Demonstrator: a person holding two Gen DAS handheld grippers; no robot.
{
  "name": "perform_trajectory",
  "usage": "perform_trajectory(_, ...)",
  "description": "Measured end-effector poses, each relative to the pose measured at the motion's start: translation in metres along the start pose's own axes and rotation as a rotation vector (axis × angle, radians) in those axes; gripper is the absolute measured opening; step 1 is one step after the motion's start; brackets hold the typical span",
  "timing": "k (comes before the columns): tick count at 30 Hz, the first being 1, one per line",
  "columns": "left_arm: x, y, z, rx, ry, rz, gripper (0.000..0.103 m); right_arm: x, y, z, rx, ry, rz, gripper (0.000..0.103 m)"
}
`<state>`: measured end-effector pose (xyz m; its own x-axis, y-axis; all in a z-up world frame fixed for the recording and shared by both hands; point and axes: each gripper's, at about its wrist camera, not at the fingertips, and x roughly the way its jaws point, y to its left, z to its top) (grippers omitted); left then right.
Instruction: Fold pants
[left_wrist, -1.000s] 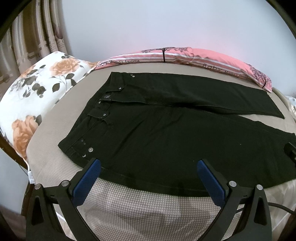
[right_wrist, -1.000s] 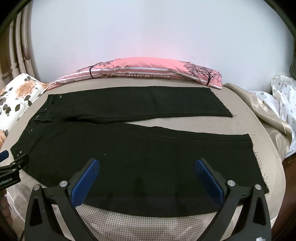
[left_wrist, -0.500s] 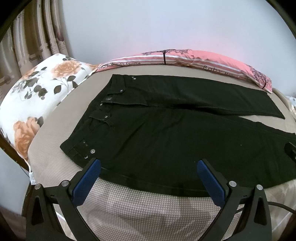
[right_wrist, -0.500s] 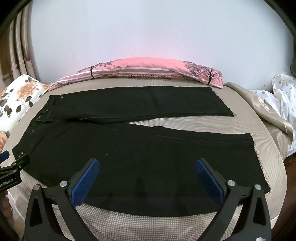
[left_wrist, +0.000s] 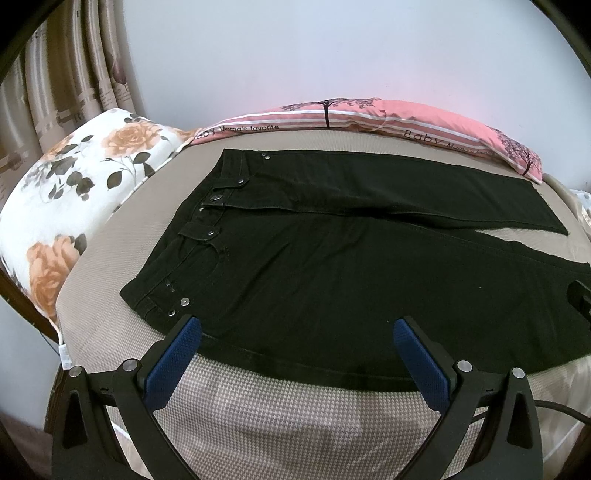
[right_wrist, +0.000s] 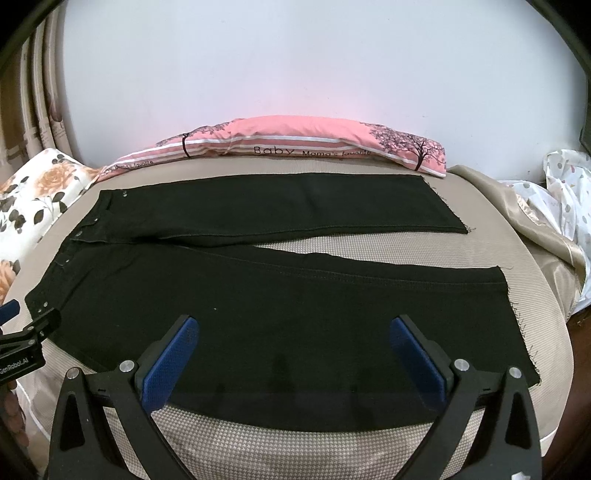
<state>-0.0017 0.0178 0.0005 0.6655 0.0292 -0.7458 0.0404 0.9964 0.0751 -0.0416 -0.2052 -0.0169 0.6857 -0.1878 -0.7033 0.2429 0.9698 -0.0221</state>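
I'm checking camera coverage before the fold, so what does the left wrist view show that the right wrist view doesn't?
Only the left wrist view shows the waistband close up, with its button and belt loop, and the curtain in full. Only the right wrist view shows both leg hems, the spotted white cloth and the left tool near the waist corner. Both show the black pants spread flat on the bed, the pink pillow, the floral pillow and open tool fingers.

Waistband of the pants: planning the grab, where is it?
The waistband lies left in both views, nearest the floral pillow, just ahead of the left gripper.
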Motion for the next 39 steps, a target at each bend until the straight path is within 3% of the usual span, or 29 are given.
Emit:
perform_trajectory(19, 0.003, -0.003, -0.001, 0.014, 0.010, -0.016, 0.103, 0.002, 0.000, -0.001, 0.002, 0.012, 0.006, 0.103)
perform_trajectory(27, 0.012, 0.001, 0.011, 0.049, 0.025, -0.036, 0.103, 0.012, -0.005, -0.002, 0.041, 0.035, 0.059, 0.103)
perform_trajectory(33, 0.028, 0.036, 0.057, 0.024, 0.032, -0.058, 0.103, 0.021, -0.006, 0.014, 0.053, 0.036, 0.093, 0.103)
perform_trajectory(39, 0.069, 0.098, 0.121, -0.051, 0.021, -0.113, 0.102, 0.050, 0.001, 0.049, 0.076, 0.051, 0.199, 0.103)
